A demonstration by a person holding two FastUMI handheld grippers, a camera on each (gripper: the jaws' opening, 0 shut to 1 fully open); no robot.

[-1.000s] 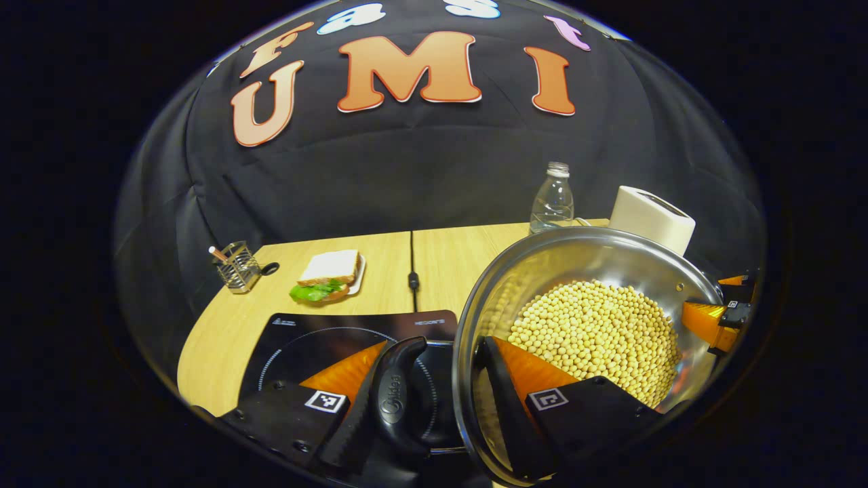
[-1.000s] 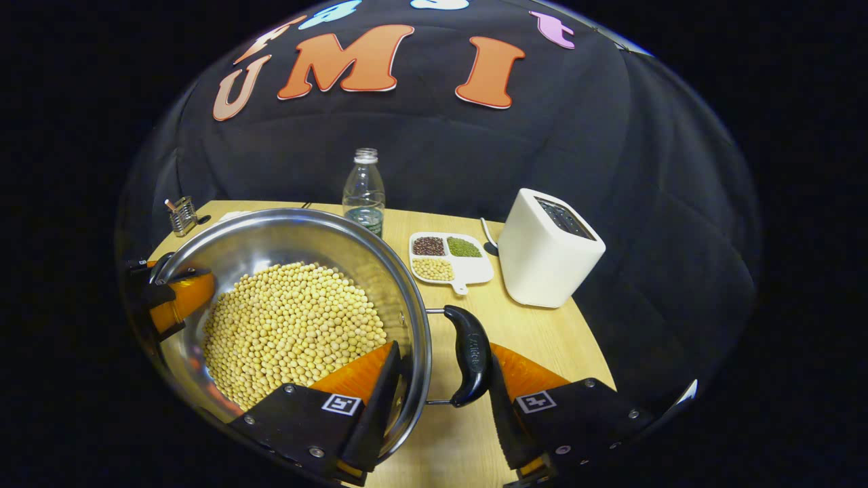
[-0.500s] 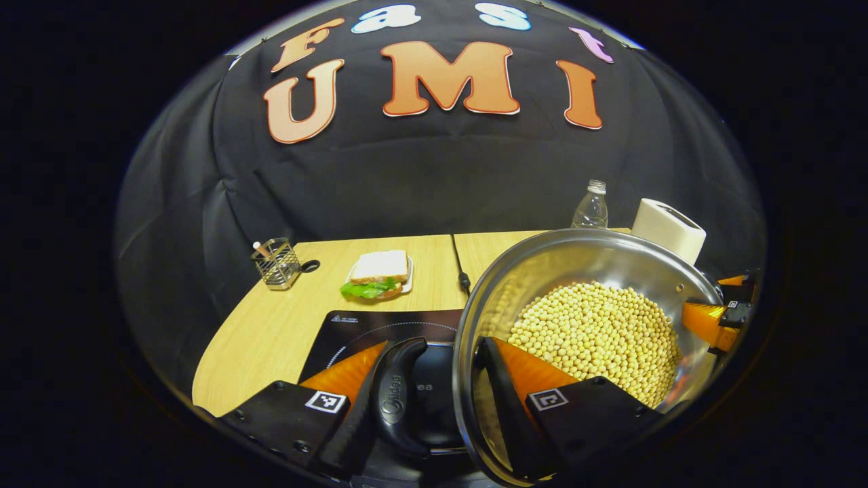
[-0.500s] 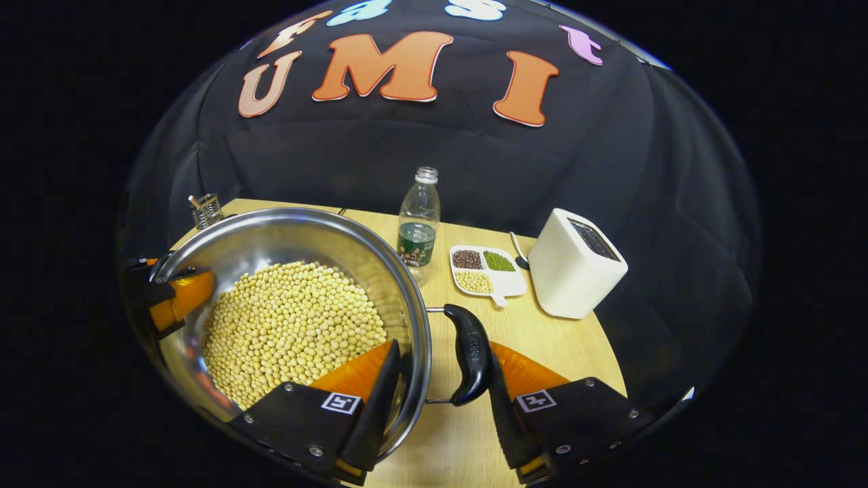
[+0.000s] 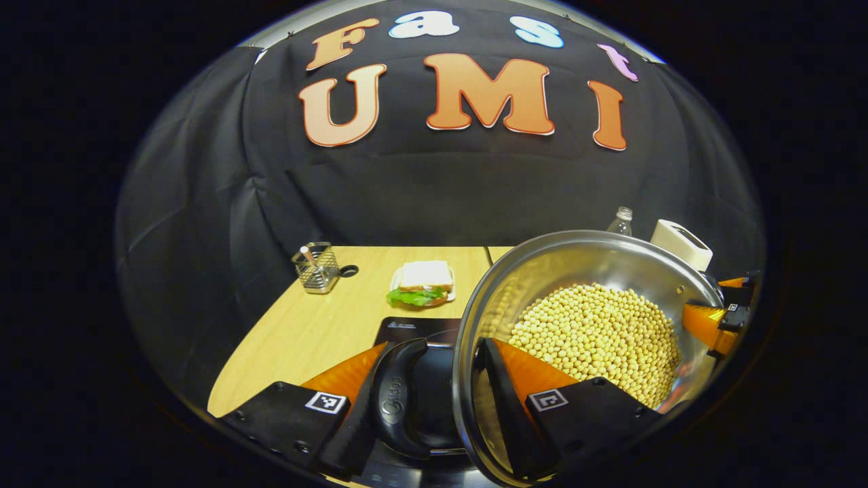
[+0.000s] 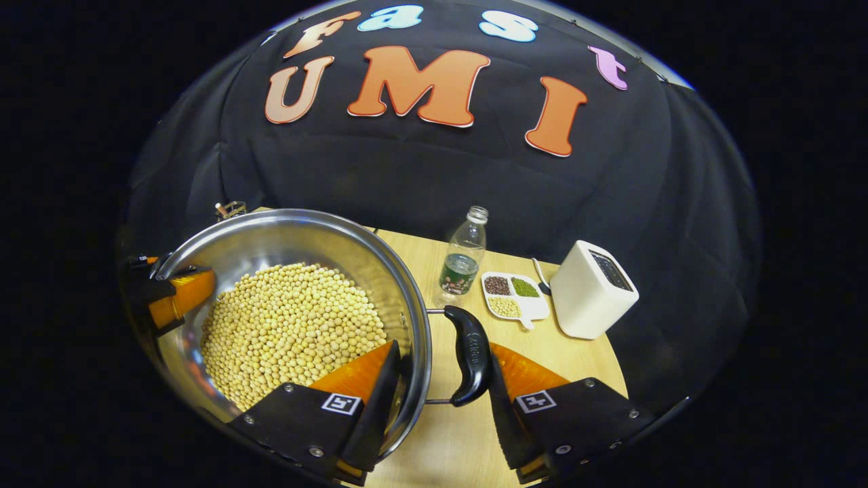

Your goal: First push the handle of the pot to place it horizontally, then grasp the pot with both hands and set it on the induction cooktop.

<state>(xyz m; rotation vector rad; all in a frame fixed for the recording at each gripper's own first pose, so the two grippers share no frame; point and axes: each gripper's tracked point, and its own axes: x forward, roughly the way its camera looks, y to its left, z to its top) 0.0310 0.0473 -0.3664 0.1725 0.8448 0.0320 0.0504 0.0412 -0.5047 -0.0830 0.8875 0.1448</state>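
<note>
Induction cooktop (image 5: 413, 330) largely hidden behind steel pot (image 5: 583, 254) of soybeans (image 5: 597, 335). Pot above bench (image 5: 305, 332), over cooktop's right part. Left gripper (image 5: 434, 400) and right gripper (image 6: 441, 396) each clenched across rim and black side handle (image 5: 397, 396).

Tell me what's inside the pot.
The pot holds a heap of pale round beans. One finger of the right gripper and one of the left gripper reach inside its rim. The beans cover the pot's bottom.
</note>
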